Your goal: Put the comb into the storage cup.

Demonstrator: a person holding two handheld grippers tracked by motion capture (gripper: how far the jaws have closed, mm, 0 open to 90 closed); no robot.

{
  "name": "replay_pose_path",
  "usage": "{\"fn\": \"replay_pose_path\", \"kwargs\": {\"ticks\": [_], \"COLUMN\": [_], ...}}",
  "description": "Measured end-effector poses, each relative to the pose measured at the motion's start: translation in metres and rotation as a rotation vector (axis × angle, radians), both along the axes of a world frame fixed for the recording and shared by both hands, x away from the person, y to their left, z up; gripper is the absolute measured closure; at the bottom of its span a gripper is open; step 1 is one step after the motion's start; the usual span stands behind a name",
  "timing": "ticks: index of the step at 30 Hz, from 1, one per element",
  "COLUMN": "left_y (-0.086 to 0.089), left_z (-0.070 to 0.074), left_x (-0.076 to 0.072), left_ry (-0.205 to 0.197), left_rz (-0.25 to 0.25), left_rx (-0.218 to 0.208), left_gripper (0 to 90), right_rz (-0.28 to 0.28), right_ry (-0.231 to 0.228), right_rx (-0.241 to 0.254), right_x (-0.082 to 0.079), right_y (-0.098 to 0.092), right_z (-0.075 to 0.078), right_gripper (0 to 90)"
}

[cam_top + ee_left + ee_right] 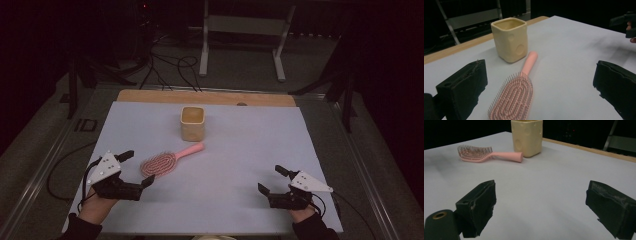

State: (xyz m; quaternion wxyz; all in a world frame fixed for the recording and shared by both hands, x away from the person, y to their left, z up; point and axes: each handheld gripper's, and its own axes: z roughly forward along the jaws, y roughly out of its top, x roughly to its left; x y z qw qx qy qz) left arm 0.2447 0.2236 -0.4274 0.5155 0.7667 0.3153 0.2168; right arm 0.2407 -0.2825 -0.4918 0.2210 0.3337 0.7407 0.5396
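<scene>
A pink hairbrush (167, 159) (517, 93) (486, 154) lies bristles up on the pale sheet, its handle pointing toward a cream square cup (192, 123) (509, 39) (526, 136) standing upright just behind it. My left gripper (137, 169) (539, 90) stands open at the front left, the brush head just in front of and between its jaws, not touched. At the front right my right gripper (272, 181) (541, 205) is open and holds nothing, well away from the brush.
The pale sheet (240, 150) covers a wooden table (150, 96) whose far edge shows. Cables (170, 65) and a white metal stand (240, 30) lie on the floor beyond. Metal rails run along both sides.
</scene>
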Motion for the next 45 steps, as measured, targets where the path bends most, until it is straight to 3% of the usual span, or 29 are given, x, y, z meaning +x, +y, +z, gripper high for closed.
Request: {"fn": "replay_pose_path", "kwargs": {"ticks": [26, 45], "left_y": [-0.027, -0.055], "left_z": [0.023, 0.028], "left_x": [0.03, 0.055], "left_ry": [0.009, 0.05], "left_rz": [-0.053, -0.075], "left_rx": [0.031, 0.043], "left_gripper": [0.1, 0.1], "right_rz": [0.002, 0.002], "right_ry": [0.002, 0.003], "right_rx": [0.01, 0.013], "right_x": [0.0, 0.0], "right_y": [0.0, 0.0], "right_z": [0.0, 0.0], "right_gripper": [9.2, 9.2]}}
